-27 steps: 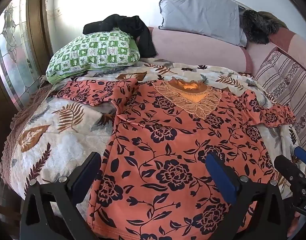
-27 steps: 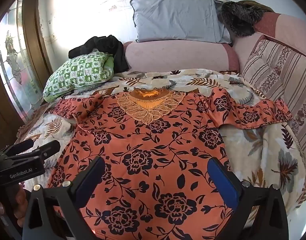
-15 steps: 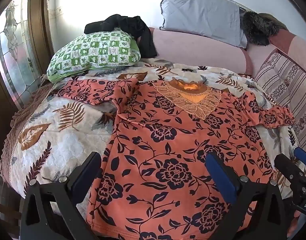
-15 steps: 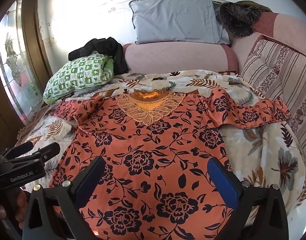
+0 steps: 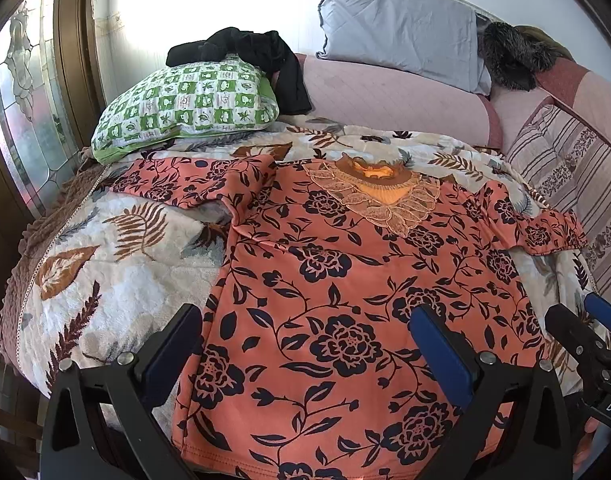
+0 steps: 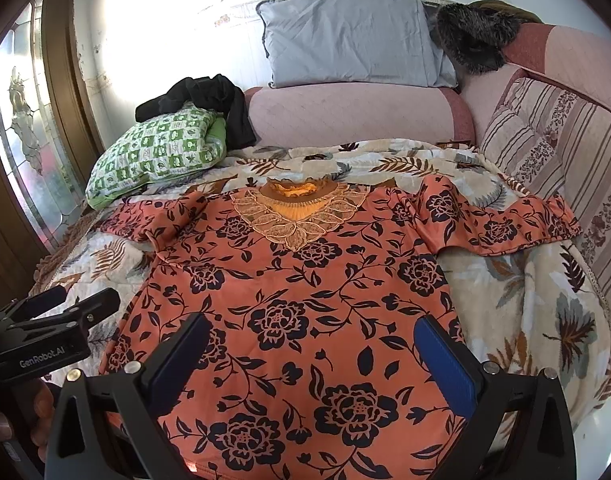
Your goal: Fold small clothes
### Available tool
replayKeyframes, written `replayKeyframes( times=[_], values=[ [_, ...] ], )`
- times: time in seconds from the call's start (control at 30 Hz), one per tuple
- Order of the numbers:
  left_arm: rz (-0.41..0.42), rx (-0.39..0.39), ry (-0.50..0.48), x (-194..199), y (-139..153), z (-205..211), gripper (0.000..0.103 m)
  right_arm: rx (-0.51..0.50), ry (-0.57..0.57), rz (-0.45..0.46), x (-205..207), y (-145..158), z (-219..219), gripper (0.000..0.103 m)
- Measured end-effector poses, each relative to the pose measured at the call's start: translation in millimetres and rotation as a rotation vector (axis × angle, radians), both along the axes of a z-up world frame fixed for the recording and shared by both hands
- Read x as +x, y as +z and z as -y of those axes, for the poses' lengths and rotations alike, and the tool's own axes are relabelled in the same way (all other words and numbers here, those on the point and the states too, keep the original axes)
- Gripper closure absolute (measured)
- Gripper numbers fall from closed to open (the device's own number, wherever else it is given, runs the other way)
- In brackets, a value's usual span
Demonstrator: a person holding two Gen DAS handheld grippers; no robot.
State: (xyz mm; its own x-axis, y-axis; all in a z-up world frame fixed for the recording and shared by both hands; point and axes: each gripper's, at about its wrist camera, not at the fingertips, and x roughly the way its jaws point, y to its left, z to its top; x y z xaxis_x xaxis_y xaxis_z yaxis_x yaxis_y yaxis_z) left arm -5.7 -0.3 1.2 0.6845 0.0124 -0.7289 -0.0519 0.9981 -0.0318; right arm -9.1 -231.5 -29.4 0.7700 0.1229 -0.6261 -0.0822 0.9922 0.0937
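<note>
We look down along two handheld grippers at a bed covered by a cream blanket [image 5: 117, 276] printed with brown and grey leaves. An orange blouse [image 5: 345, 292] with a black flower-and-vine pattern lies spread flat and face up on the blanket, its hem nearest us and its lace-trimmed neckline [image 5: 379, 196] pointing toward the head of the bed. Both short sleeves are stretched out to the sides; the one on the left of the view is a little rumpled where it joins the body.

Our left gripper [image 5: 305, 354] hangs above the lower left part of the blouse, its blue-padded fingers spread wide with nothing between them but the cloth lying below. Our right gripper [image 6: 319, 356] hangs above the lower middle of the blouse, likewise released and grasping nothing. In the right wrist view the left gripper [image 6: 61, 304] shows at the left edge, over the blanket just beside the blouse's side seam.

At the head of the bed a green-and-white checked pillow [image 5: 189, 110] sits on the left with a black garment [image 5: 249, 54] draped over it. Behind stand a pink bolster [image 5: 389, 96] and a grey pillow [image 5: 397, 26] leaning on the wall. A striped cushion [image 6: 553, 152] lines the right side.
</note>
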Motion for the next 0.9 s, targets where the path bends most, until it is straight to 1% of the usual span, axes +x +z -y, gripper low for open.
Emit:
replayKeyframes(
  times=[0.9],
  values=[
    [-0.007,-0.013,-0.017,-0.5,-0.1,-0.2,0.0,0.016,-0.003,0.021,0.5,3.1,0.1,0.0]
  ],
)
